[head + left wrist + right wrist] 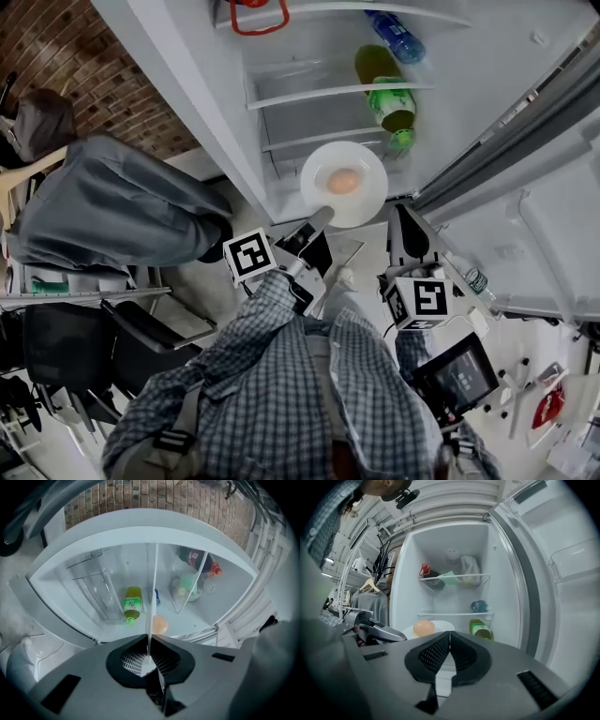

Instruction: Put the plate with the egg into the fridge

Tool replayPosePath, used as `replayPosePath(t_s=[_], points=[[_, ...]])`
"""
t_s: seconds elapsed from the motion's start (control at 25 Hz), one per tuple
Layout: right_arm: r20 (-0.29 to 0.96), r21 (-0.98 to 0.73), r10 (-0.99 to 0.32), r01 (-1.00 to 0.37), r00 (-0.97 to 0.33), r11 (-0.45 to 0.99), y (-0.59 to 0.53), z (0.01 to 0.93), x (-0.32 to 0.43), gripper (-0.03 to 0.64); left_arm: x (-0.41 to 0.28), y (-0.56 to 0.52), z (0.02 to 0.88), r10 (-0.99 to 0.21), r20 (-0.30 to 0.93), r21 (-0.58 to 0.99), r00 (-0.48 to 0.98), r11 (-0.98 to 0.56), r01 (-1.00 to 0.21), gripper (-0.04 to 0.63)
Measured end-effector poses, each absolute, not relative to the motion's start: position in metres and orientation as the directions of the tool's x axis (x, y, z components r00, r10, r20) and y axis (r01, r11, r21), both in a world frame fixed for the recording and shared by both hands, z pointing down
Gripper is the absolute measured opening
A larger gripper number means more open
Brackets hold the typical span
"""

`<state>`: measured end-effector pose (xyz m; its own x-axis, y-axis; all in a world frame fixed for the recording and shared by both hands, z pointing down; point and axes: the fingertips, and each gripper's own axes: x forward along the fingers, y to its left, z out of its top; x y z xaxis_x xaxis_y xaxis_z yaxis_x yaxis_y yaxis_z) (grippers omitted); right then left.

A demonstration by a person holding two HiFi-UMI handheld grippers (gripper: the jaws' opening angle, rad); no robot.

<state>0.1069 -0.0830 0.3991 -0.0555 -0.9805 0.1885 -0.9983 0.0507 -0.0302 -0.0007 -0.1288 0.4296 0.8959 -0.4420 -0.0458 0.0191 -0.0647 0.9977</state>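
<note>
Brick wall [84, 66] flanks the open fridge [309, 117], whose shelves lie straight ahead of both pairs of jaws. The left gripper [321, 221] is clenched on the near rim of the plate [367, 202], which runs out edge-on from between its jaws to the fridge mouth. The egg [343, 180] sits loose on the plate, just beyond the jaw tips. The right gripper [403, 220] has its jaws pressed together on nothing, beside the plate and apart from it.

The plate hangs from 1 pinch at its rim (a thin hold for a wide dish), so it may sag or twist in the jaws, and any tilt would likely roll the egg off. Farther ahead of the jaws, 2 bottles lie on the shelves: a green bottle [389, 103] and a blue bottle [394, 36]. A careless push could knock the green one or catch a shelf edge and jolt the egg.
</note>
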Motion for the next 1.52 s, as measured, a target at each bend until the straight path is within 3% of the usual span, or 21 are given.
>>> replayPosePath(t_s=[0.68,1.52], points=[[0.064,0.027,-0.985,-0.987,-0.158,0.160,-0.150,0.365,0.158,0.008,0.054,-0.192,0.394,-0.558,-0.061,0.997,0.827,-0.080,0.019,0.017],[0.085,0.003,-0.980,-0.983,-0.182,0.183,-0.167,0.374,0.186,0.008,0.077,-0.275,0.356,-0.644,-0.052,0.996,0.763,-0.084,-0.003,0.018]])
